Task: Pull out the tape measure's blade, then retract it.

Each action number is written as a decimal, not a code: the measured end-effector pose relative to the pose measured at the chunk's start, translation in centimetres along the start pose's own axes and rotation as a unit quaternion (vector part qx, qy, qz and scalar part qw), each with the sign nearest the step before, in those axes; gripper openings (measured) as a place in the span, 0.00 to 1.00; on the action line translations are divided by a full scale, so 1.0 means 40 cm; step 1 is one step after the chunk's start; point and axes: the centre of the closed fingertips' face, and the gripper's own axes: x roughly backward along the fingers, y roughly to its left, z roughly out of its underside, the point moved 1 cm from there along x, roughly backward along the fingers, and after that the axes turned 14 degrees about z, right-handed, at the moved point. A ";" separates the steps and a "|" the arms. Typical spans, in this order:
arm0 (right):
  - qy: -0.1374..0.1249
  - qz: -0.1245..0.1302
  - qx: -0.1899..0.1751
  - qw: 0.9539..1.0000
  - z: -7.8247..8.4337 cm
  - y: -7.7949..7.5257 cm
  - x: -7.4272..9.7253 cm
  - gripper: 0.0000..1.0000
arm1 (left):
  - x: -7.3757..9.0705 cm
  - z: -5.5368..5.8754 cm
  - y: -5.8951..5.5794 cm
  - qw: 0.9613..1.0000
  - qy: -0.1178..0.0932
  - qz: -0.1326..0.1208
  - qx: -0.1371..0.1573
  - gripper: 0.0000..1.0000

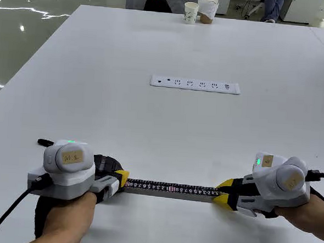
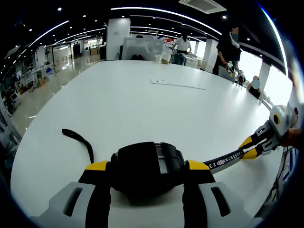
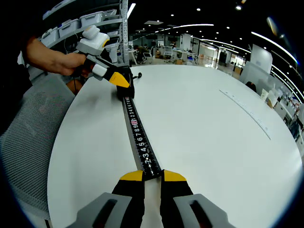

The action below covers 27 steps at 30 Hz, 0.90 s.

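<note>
left tool (image 2: 147, 167) clamps tape measure (image 1: 106, 165), right tool (image 3: 147, 176) pinches blade (image 3: 140, 141); cup (image 1: 190, 12) behind.

Power strip (image 1: 195, 84) on white table (image 1: 97, 95); paper cup (image 1: 191, 12) far edge.

blade (image 3: 141, 148) tip hidden in right claw (image 3: 153, 174)

You are working in a large open-plan office or lab hall. Your counter (image 1: 99, 68) is a long white surface like a meeting table, with a white power strip (image 1: 195, 84) lying on it and a paper cup (image 1: 190, 12) at the far end. The floor (image 1: 24, 30) beside it is glossy and mirrors the lamps. Long light strips (image 2: 161, 10) cross a dark ceiling. A grey mesh chair (image 3: 42, 137) sits at the counter's edge near shelving with storage bins (image 3: 90, 21). Desks and office chairs (image 3: 156, 51) stretch into the distance, and people (image 2: 227, 54) stand nearby.
</note>
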 end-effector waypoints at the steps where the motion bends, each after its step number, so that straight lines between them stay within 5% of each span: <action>1: 0.000 0.000 0.000 1.000 -0.001 0.000 -0.001 0.08 | 0.000 0.000 0.000 1.000 0.000 0.000 0.000 0.55; 27: -0.009 -0.008 0.004 1.000 -0.043 0.025 -0.035 0.08 | 0.001 -0.001 0.000 1.000 -0.001 0.003 0.002 0.55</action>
